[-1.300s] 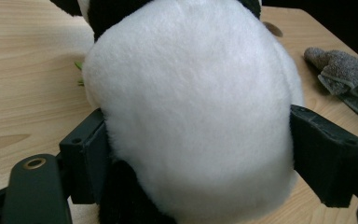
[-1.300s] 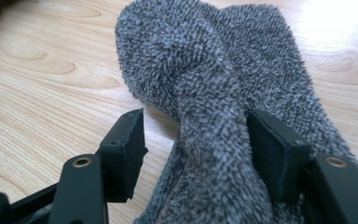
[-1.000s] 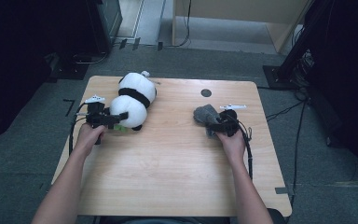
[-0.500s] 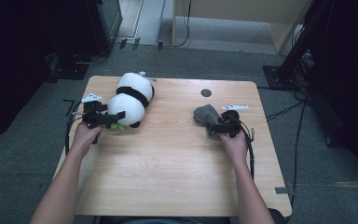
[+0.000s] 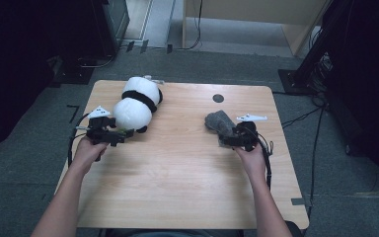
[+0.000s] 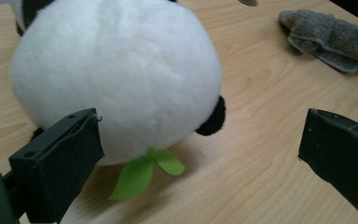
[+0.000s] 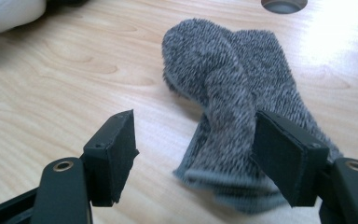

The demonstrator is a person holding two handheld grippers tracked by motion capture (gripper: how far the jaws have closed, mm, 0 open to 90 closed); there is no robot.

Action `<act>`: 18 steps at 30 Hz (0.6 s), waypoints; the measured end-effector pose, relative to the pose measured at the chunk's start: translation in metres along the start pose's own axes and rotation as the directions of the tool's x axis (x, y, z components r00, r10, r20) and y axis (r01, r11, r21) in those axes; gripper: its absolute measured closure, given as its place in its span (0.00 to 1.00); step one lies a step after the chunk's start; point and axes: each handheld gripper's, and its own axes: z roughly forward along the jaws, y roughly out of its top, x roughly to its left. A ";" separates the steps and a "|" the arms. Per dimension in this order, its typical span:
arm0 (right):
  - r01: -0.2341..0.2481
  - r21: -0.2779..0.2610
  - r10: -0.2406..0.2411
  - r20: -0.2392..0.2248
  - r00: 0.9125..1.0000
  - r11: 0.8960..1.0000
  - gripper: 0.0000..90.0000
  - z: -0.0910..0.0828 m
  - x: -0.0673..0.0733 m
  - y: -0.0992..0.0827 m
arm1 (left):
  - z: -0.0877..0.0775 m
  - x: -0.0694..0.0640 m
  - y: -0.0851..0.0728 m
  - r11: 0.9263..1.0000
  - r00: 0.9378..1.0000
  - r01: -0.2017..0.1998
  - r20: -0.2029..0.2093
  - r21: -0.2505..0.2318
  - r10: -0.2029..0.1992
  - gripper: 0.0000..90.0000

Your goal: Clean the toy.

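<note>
A white and black panda plush (image 5: 134,104) lies on the wooden table (image 5: 177,177) at the far left, with a green felt leaf (image 6: 142,172) under it. My left gripper (image 5: 123,133) is open just in front of the plush (image 6: 121,79), its jaws wide apart and nothing between them. A folded grey sock (image 5: 217,122) lies at the right of the table. My right gripper (image 5: 229,139) is open with its jaws either side of the near end of the sock (image 7: 233,121).
A round cable hole (image 5: 218,98) sits in the table behind the sock. Dark equipment and a wooden cabinet (image 5: 256,19) stand on the floor beyond the far edge. Cables (image 5: 316,143) trail off the right side.
The plush has shifted a little farther back and left with my left gripper close behind it. My right gripper has stayed by the sock.
</note>
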 end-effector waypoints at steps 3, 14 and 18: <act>-0.010 -0.003 0.010 -0.005 1.000 1.000 0.34 -0.007 0.003 -0.005 | -0.003 -0.006 -0.002 1.000 1.000 -0.009 0.022 -0.009 0.009 0.00; 0.028 -0.029 -0.029 -0.042 0.999 0.999 0.34 -0.021 0.021 -0.023 | -0.004 -0.032 -0.012 0.998 0.996 -0.058 0.065 -0.012 0.059 0.00; 0.045 -0.036 -0.047 -0.058 0.997 0.998 0.34 -0.022 0.032 -0.027 | -0.002 -0.041 -0.017 0.997 0.995 -0.077 0.058 0.001 0.077 0.00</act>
